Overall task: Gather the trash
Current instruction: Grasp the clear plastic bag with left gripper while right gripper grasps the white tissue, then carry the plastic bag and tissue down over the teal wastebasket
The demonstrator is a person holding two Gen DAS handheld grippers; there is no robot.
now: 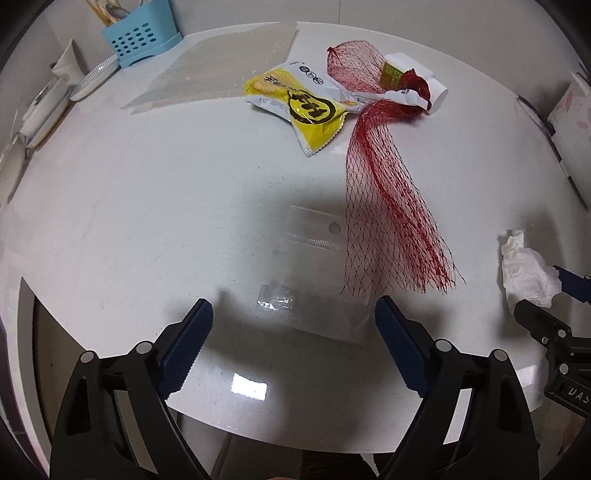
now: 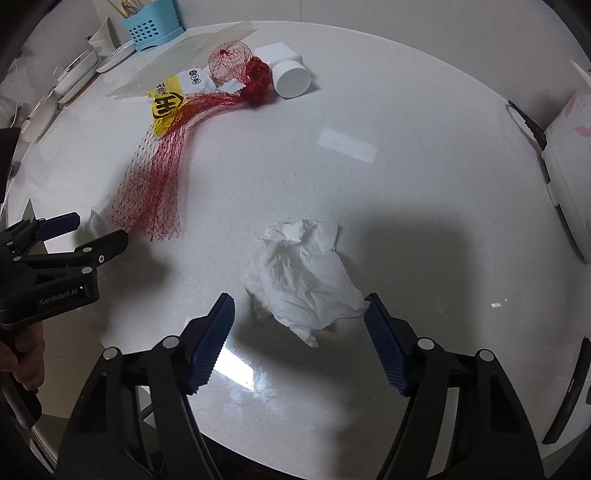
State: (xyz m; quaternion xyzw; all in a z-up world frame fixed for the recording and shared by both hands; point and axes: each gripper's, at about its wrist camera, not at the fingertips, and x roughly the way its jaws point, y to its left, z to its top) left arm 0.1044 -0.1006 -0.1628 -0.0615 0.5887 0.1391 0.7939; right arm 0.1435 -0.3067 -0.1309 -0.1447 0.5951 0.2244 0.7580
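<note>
Right wrist: left claw (image 2: 94,230) w/ "GenRobot.AI" label; both claws wide open, holding nothing.

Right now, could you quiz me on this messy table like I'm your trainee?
1. True or false: the right tongs are clamped shut on the crumpled tissue.
2. What lies in front of the open left tongs? A) clear plastic bag B) blue holder C) white bottle
3. Fill in: the red net drapes partly over the yellow ____.

Key: 1 false, they are open around it. 2 A. 3 snack wrapper.
</note>
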